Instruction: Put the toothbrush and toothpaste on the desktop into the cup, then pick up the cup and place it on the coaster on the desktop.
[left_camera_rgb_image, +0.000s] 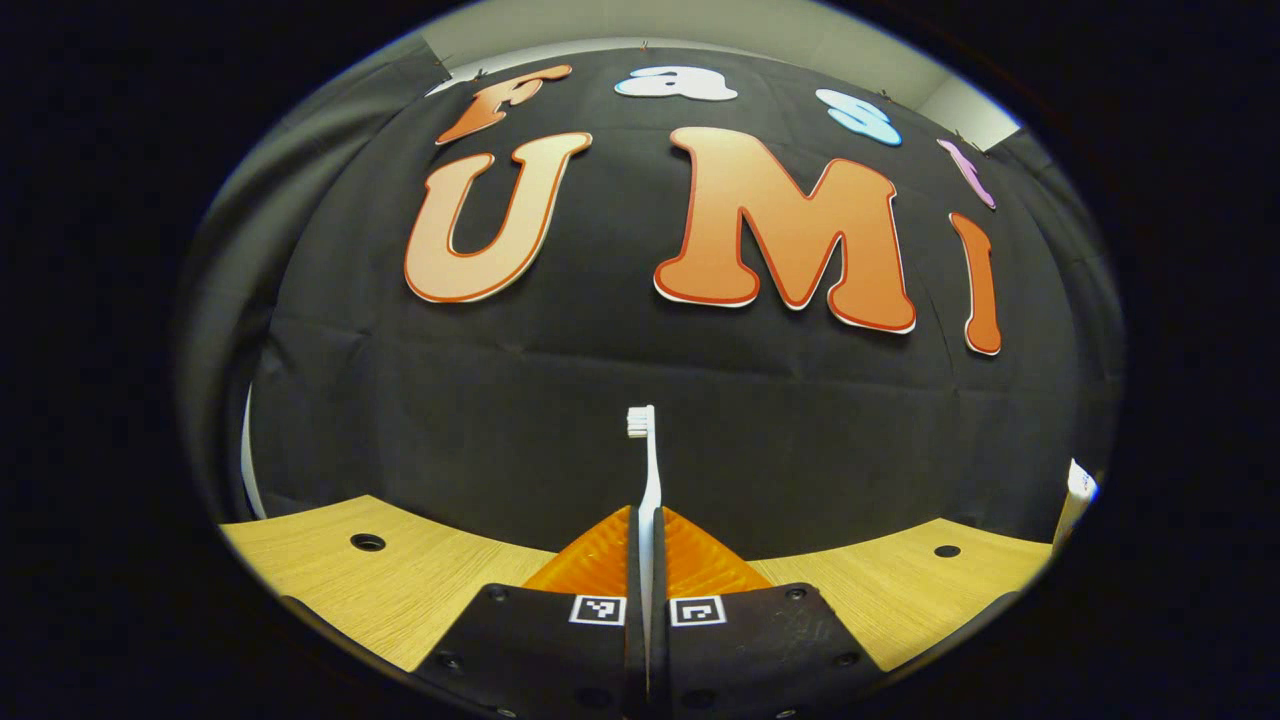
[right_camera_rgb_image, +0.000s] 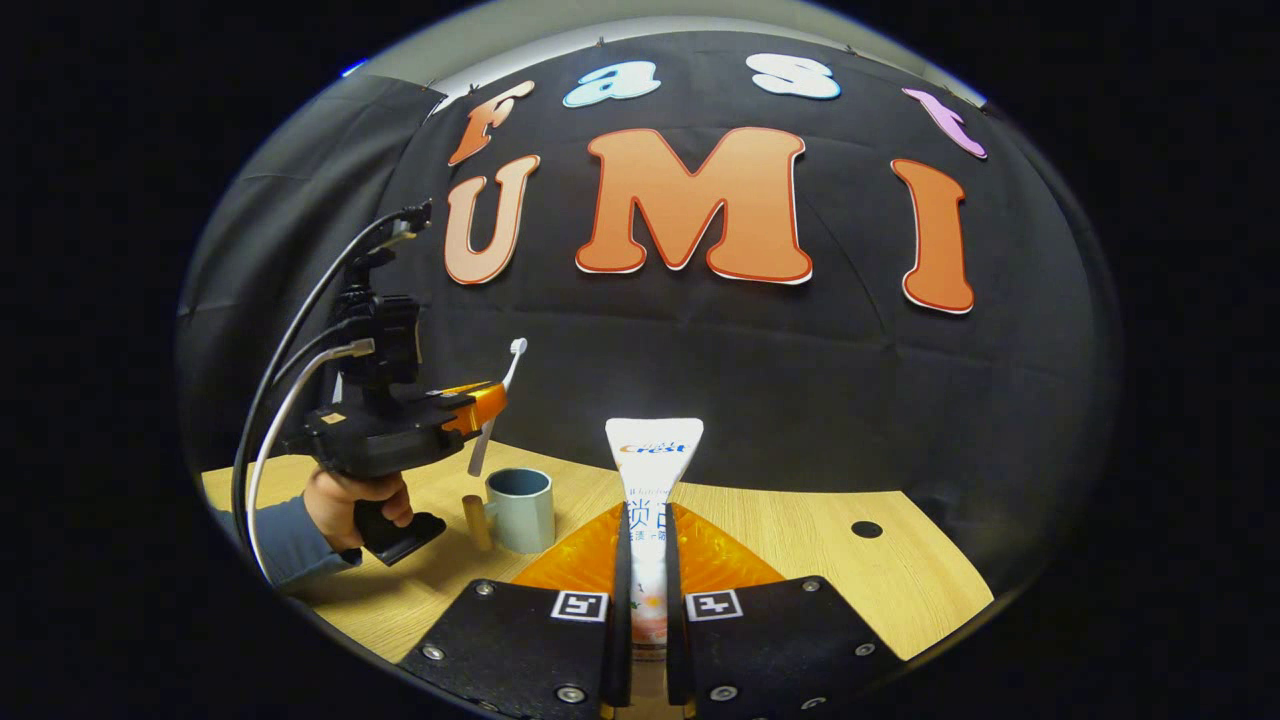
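A white toothbrush (left_camera_rgb_image: 648, 470) stands upright, bristles on top, with my left gripper (left_camera_rgb_image: 648, 525) shut on its handle. In the right gripper view that left gripper (right_camera_rgb_image: 488, 405) holds the toothbrush (right_camera_rgb_image: 479, 452) tilted, its lower end just above and left of a grey-blue cup (right_camera_rgb_image: 521, 510) with a wooden handle on the table. My right gripper (right_camera_rgb_image: 648, 525) is shut on a white toothpaste tube (right_camera_rgb_image: 652, 470), held upright with its flat end up, to the right of the cup. The tube's top (left_camera_rgb_image: 1078, 497) peeks in at the right edge of the left gripper view.
The light wooden table (right_camera_rgb_image: 800, 570) has small round holes (right_camera_rgb_image: 866, 529) (left_camera_rgb_image: 367, 542). A hand (right_camera_rgb_image: 352, 497) in a grey-blue sleeve holds the left gripper, with cables looping up behind it. The black cloth wall closes the back of the table.
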